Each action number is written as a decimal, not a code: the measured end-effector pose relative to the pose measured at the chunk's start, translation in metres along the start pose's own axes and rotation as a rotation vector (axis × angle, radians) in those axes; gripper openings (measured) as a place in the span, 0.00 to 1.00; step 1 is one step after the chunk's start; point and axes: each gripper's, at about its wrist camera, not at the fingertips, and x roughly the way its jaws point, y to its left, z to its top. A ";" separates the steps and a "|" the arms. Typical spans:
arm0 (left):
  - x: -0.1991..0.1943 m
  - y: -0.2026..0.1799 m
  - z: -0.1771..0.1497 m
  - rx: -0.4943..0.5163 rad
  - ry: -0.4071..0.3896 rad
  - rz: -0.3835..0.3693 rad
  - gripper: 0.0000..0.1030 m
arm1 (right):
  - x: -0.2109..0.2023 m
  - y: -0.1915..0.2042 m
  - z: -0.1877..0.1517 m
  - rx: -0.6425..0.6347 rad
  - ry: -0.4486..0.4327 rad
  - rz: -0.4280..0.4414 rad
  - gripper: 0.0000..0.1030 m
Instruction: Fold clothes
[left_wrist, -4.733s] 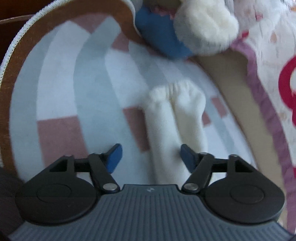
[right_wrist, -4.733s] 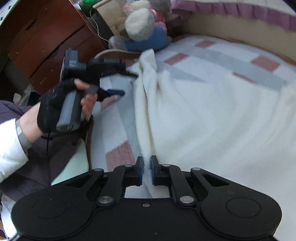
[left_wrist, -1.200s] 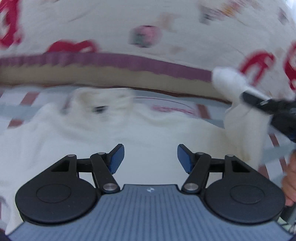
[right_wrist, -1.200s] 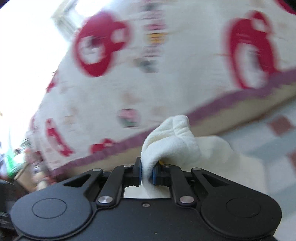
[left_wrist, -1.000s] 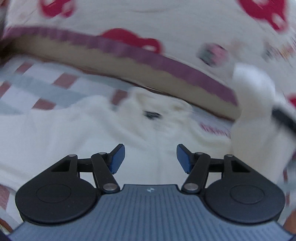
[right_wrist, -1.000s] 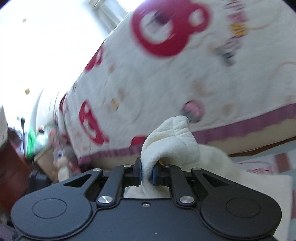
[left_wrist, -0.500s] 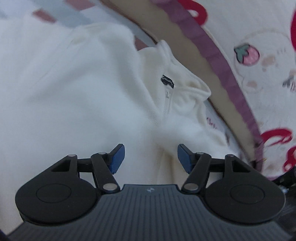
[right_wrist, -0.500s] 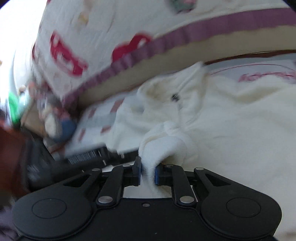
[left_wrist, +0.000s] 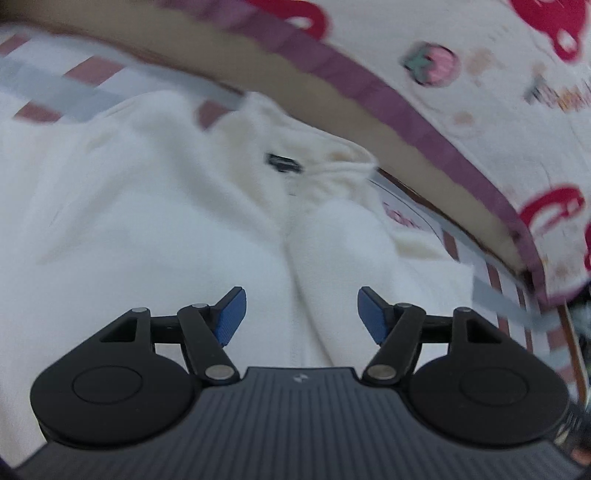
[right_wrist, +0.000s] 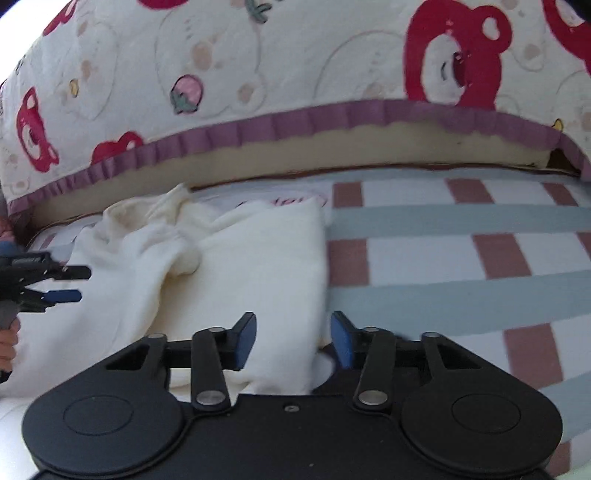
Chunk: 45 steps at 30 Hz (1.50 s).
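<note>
A: The left tool (left_wrist: 297, 319) is hovering over the cream fleece garment (left_wrist: 147, 229), its blue pads spread wide and gripping nothing; this view alone is picking out the dark label (left_wrist: 282, 162) inside the collar, though it is blurring.

B: The right wrist view is giving the wider picture; the right tool (right_wrist: 293, 339) is sitting roughly half open and holding nothing, with the garment's (right_wrist: 258, 266) folded right edge lying between its pads; whether they are touching it, I cannot tell.

A: And the fleece itself?

B: It is lying on the checked blanket (right_wrist: 461, 258), sleeve folded across the body, collar pointing towards the bear-print quilt (right_wrist: 295, 59); the left tool (right_wrist: 62, 284) is showing at the far left, pads apart.
</note>
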 end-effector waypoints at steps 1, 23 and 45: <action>0.002 -0.008 0.000 0.047 0.006 -0.012 0.65 | -0.001 0.001 0.000 -0.008 -0.005 0.022 0.39; 0.058 -0.077 -0.061 0.519 0.046 0.193 0.17 | 0.058 0.012 -0.047 -0.174 0.060 -0.050 0.37; -0.059 0.000 -0.052 0.182 -0.188 0.473 0.49 | 0.063 0.026 -0.045 -0.376 0.100 -0.275 0.23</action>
